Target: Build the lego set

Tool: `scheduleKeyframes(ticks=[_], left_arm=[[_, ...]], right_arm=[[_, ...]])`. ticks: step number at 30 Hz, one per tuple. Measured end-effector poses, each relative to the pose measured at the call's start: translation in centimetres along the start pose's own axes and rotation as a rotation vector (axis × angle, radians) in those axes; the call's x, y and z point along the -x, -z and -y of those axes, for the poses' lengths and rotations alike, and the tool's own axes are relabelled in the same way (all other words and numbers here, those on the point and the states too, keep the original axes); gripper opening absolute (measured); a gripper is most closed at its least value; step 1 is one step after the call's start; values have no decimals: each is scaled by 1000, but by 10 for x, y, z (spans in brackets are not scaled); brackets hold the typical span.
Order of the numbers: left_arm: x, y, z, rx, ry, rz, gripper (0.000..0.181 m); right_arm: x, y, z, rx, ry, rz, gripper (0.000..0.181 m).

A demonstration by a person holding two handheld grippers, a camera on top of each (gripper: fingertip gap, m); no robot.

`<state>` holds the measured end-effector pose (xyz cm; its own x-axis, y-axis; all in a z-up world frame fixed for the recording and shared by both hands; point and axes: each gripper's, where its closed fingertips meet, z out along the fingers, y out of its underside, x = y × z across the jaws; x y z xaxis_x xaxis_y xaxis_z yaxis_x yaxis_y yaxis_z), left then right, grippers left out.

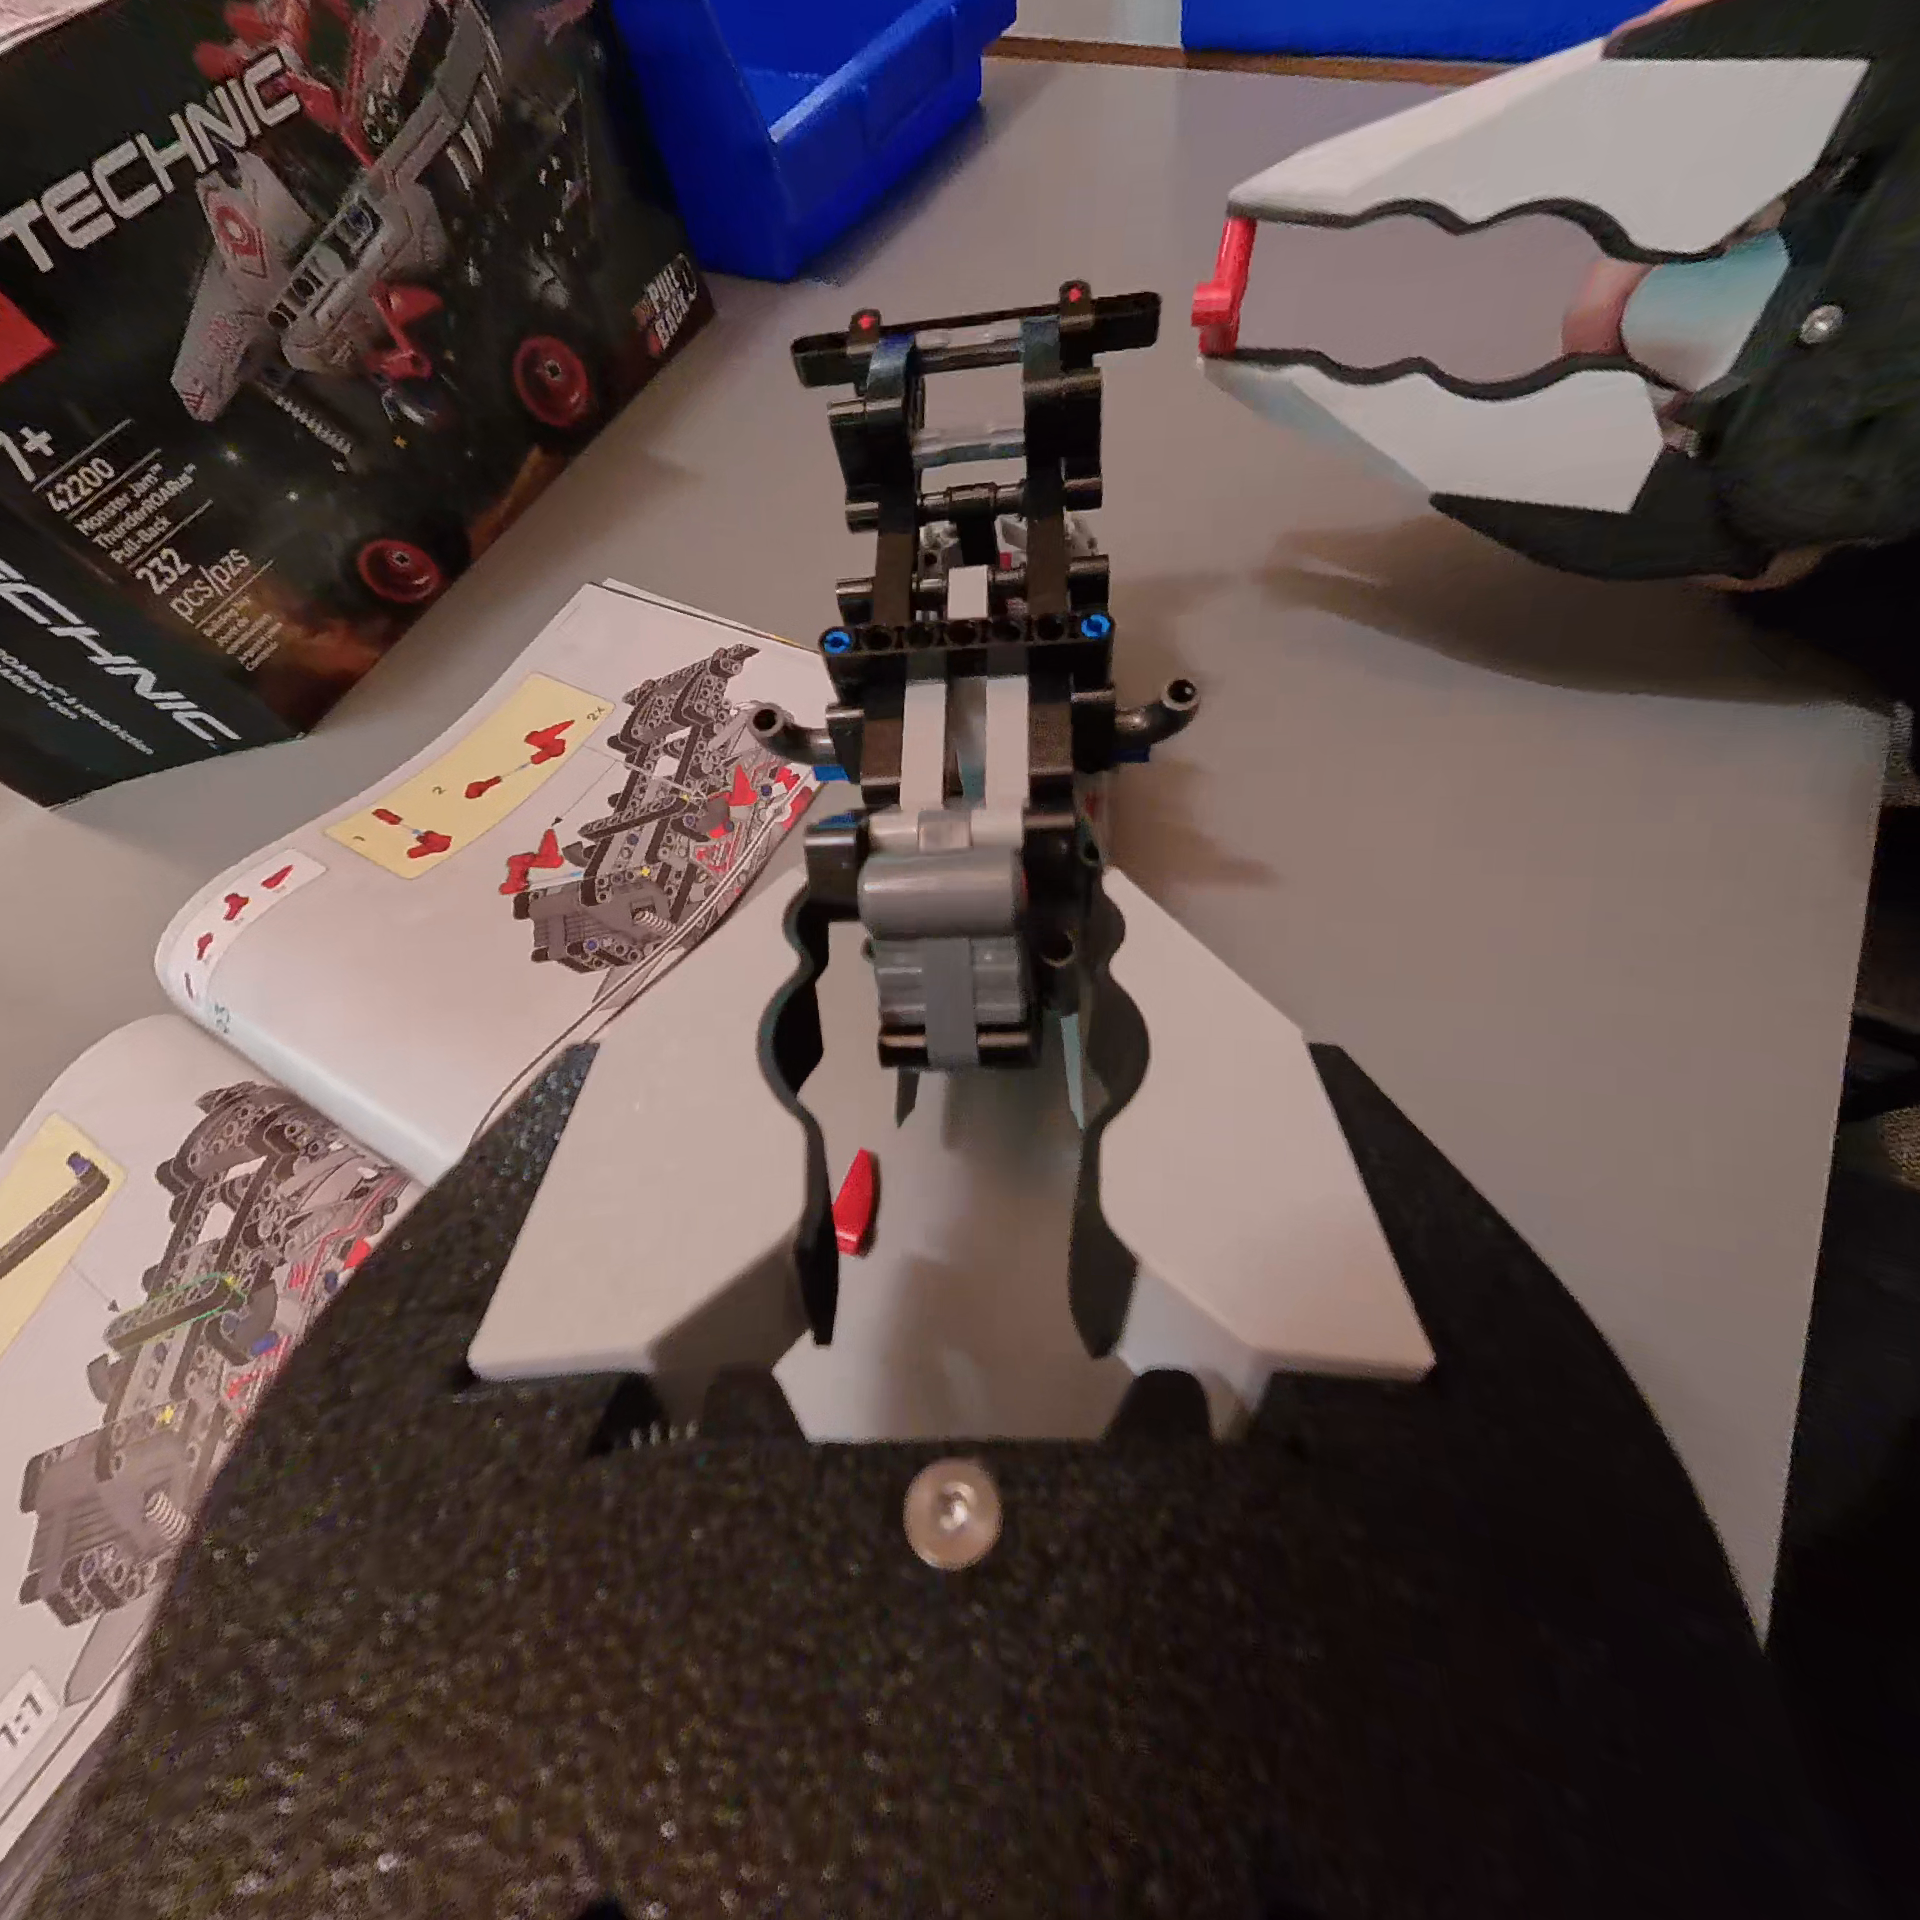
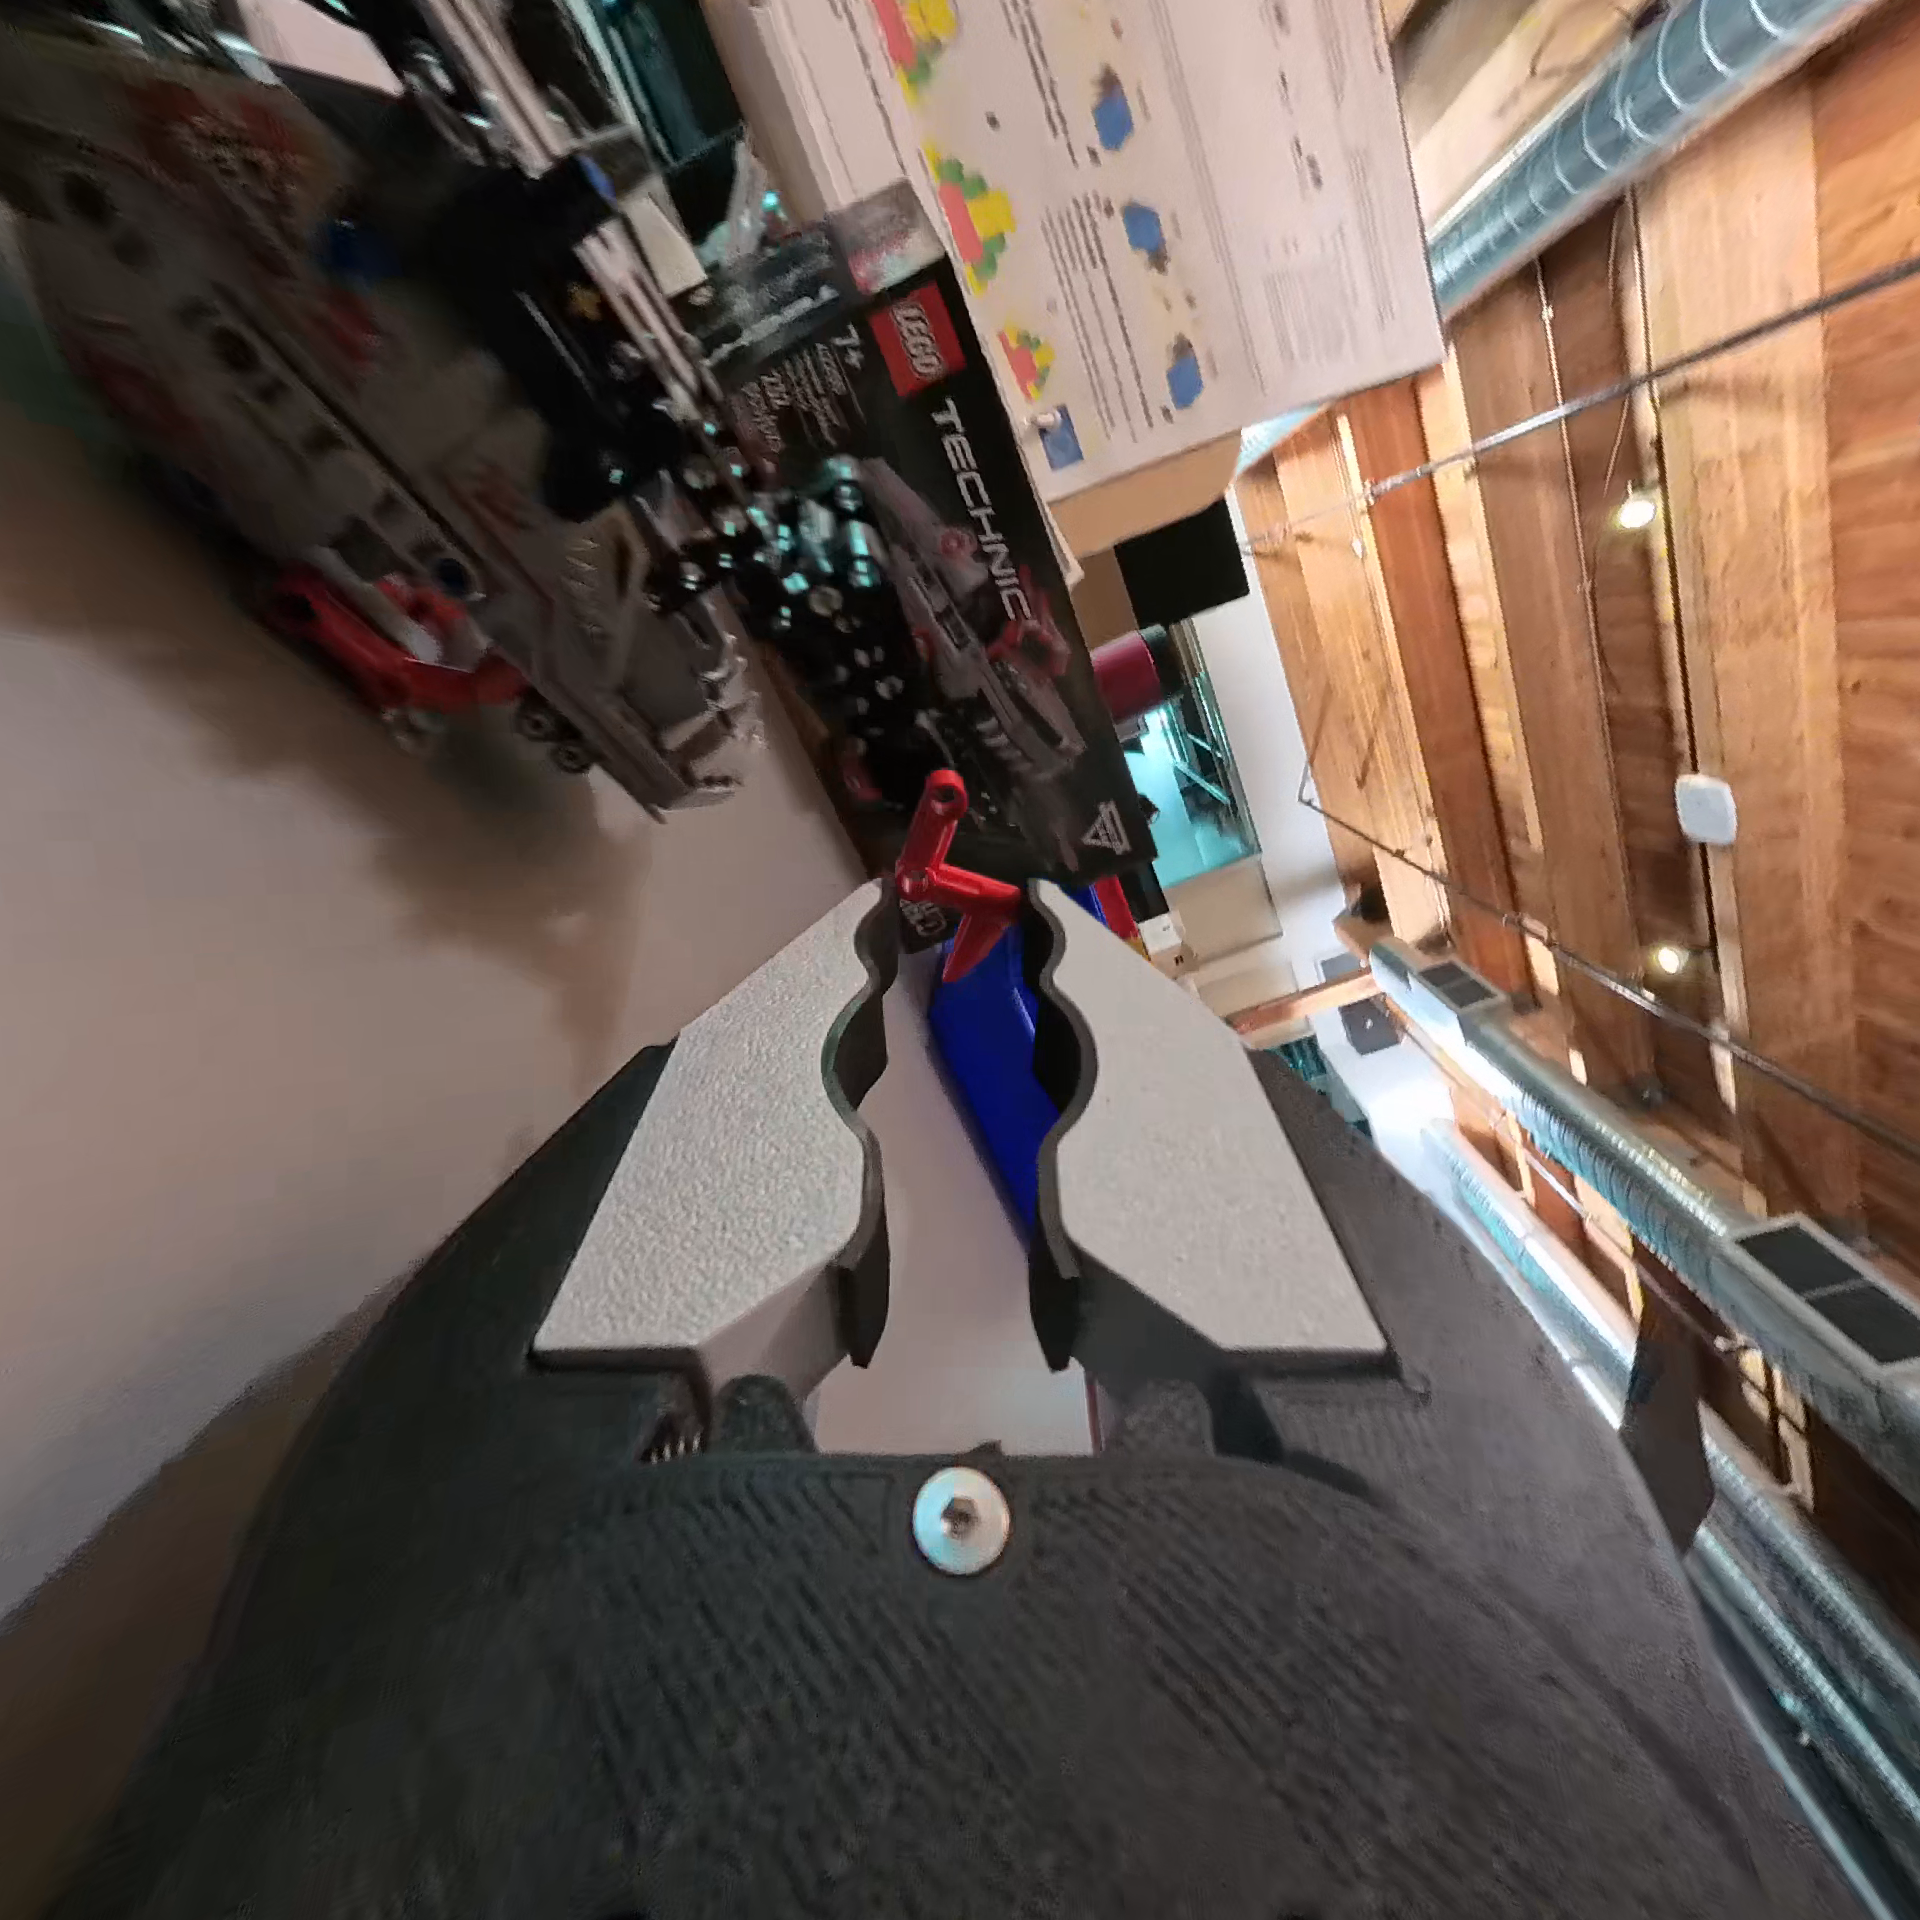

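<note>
A black and grey Technic chassis stands on end on the grey table. My left gripper is shut on its lower grey end and holds it upright. My right gripper comes in from the upper right, level with the chassis top, and is shut on a small red angled piece. In the right wrist view, which is rolled sideways, the red piece is pinched at the tips of my right gripper. The chassis is blurred at upper left. A loose red piece lies on the table between my left fingers.
The open instruction booklet lies to the left of the chassis. The set's box stands at the back left and shows in the right wrist view. A blue bin stands behind. The table edge runs along the right. My right fingertips sit around 15 centimeters from my left ones.
</note>
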<state>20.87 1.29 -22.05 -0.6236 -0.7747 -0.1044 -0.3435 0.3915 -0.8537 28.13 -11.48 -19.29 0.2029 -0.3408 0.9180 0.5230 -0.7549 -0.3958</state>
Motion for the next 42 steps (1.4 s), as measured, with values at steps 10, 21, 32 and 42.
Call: scheduleKeyframes(ticks=[10, 21, 32, 42], left_arm=[[13, 2, -2, 11, -8, 31, 49], [22, 4, 0, 34, -69, 46, 53], [15, 13, 4, 47, -95, 64, 59], [24, 45, 38, -86, -186, 279, 73]], right_arm=[[26, 29, 44, -126, 129, 84, 21], [68, 32, 67, -225, 248, 220, 22], [79, 26, 82, -241, 368, 196, 22], [60, 27, 88, -227, 461, 32, 21]])
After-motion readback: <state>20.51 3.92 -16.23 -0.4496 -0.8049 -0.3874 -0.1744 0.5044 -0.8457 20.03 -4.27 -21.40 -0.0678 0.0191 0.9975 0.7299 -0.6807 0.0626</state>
